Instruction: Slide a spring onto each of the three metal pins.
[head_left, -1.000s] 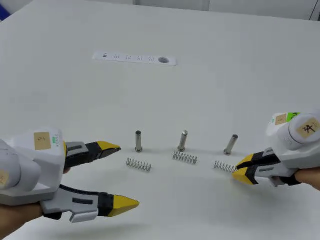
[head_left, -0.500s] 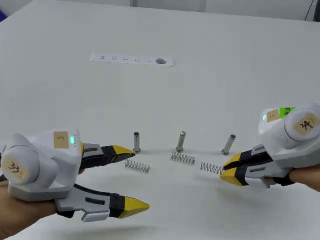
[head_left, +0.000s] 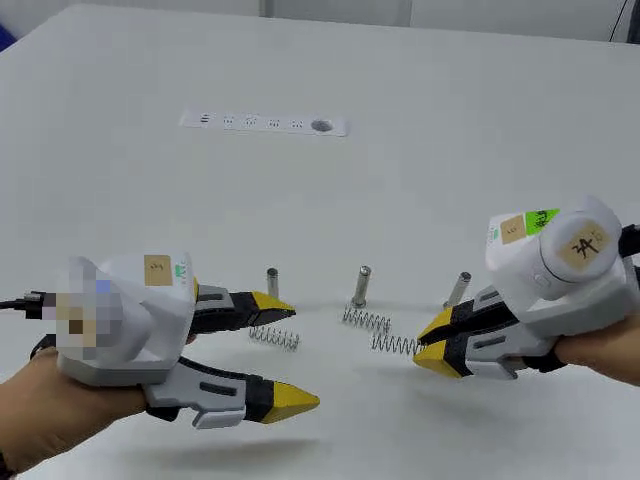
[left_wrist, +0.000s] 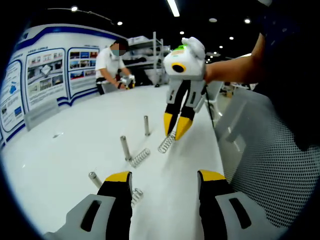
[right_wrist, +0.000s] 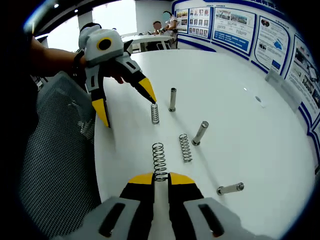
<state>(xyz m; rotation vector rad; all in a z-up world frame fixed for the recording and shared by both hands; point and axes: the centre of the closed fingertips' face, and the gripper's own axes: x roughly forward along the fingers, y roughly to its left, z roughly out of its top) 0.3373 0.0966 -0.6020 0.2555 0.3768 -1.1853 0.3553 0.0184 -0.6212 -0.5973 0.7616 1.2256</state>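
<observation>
Three upright metal pins (head_left: 272, 283) (head_left: 362, 286) (head_left: 458, 290) stand in a row on the white table (head_left: 450, 130). My right gripper (head_left: 424, 346) is shut on one end of a spring (head_left: 395, 344), which points left between the middle and right pins; the right gripper view shows that spring (right_wrist: 159, 159) sticking out from the shut jaws. A second spring (head_left: 366, 320) lies before the middle pin. A third spring (head_left: 274, 338) lies before the left pin, with the upper fingertip (head_left: 283, 305) of my open left gripper (head_left: 300, 355) just above it.
A white power strip (head_left: 265, 123) lies flat at the back of the table. A mesh chair (left_wrist: 270, 165) stands by the table's near edge. A person (left_wrist: 111, 57) stands far off behind the table.
My right gripper has moved left with the spring, away from the right pin toward the middle one. My left gripper has moved right, its upper tip now over the left spring.
</observation>
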